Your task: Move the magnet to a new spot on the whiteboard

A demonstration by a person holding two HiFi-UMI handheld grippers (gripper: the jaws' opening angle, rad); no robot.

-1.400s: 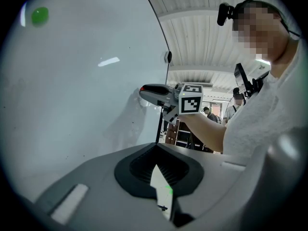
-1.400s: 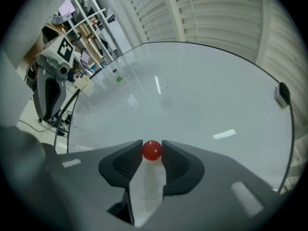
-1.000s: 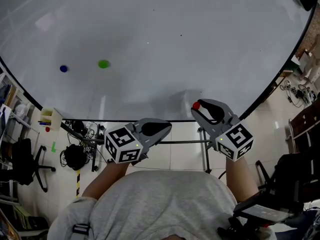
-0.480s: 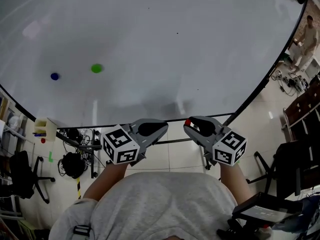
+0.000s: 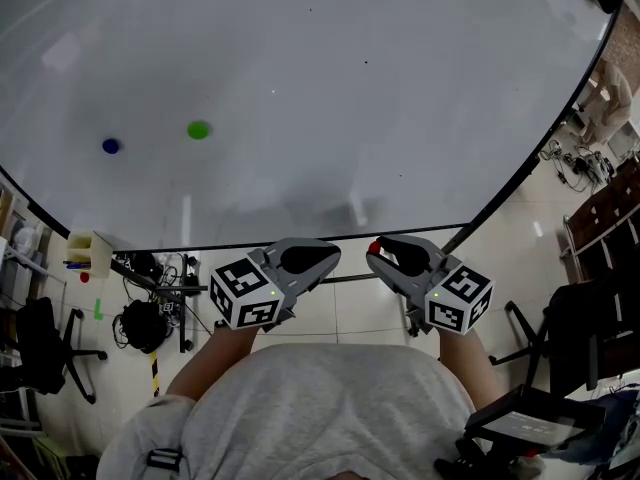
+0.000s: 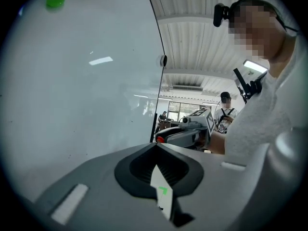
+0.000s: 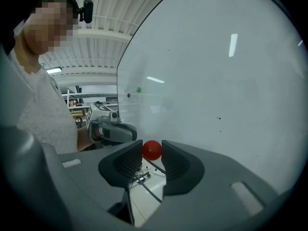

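The whiteboard (image 5: 330,88) fills the upper head view, with a green magnet (image 5: 199,129) and a blue magnet (image 5: 110,146) stuck at its left. My right gripper (image 5: 378,252) is shut on a small red magnet (image 5: 374,247), held just below the board's bottom edge and off its surface. In the right gripper view the red magnet (image 7: 152,150) sits pinched between the two pads at the tips of my right gripper (image 7: 152,152). My left gripper (image 5: 328,257) hangs beside it, shut and empty; its tips (image 6: 155,144) meet in the left gripper view. The green magnet (image 6: 55,0) shows there too.
The board's black frame (image 5: 300,240) runs along its bottom edge, above a tiled floor. At the left are a yellow holder (image 5: 88,251), cables with headphones (image 5: 150,318) and an office chair (image 5: 35,338). Dark furniture (image 5: 605,233) stands at the right. People stand far back (image 6: 224,110).
My right gripper has drawn down and left with the red magnet, from over the board's lower part to below its edge, close to the left gripper. The left gripper barely moved.
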